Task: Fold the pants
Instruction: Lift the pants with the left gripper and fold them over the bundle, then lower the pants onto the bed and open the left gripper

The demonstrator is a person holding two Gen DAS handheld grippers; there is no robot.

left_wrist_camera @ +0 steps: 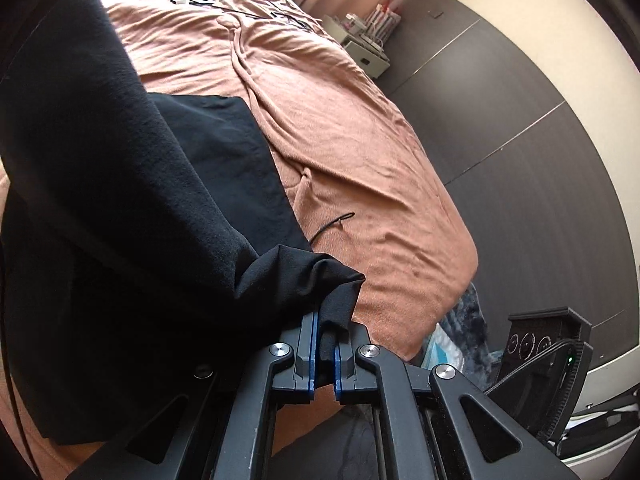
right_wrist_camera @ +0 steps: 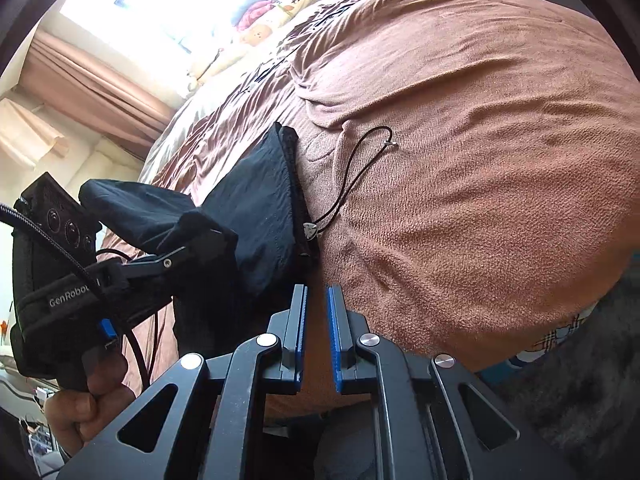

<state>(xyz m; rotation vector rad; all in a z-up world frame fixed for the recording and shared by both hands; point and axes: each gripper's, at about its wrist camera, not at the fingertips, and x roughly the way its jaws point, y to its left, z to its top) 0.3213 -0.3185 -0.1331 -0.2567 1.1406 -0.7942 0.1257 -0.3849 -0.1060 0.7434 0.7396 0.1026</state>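
The black pants (left_wrist_camera: 120,208) lie on the bed's brown blanket (left_wrist_camera: 340,120) and fill the left of the left wrist view. My left gripper (left_wrist_camera: 325,332) is shut on a bunched edge of the pants and lifts it off the blanket. In the right wrist view the pants (right_wrist_camera: 256,208) lie left of centre, their waistband drawstring (right_wrist_camera: 360,168) trailing onto the blanket (right_wrist_camera: 480,160). My right gripper (right_wrist_camera: 318,300) is slightly open and empty, just right of the pants' near edge. The left gripper (right_wrist_camera: 188,236) shows there too, draped in black cloth.
The bed's edge drops to a dark floor (left_wrist_camera: 520,140) on the right. A white box with bottles (left_wrist_camera: 368,44) stands near the wall. Soft toys (right_wrist_camera: 260,32) lie by the bright window with brown curtains (right_wrist_camera: 92,84). Cables (left_wrist_camera: 208,0) lie on the far blanket.
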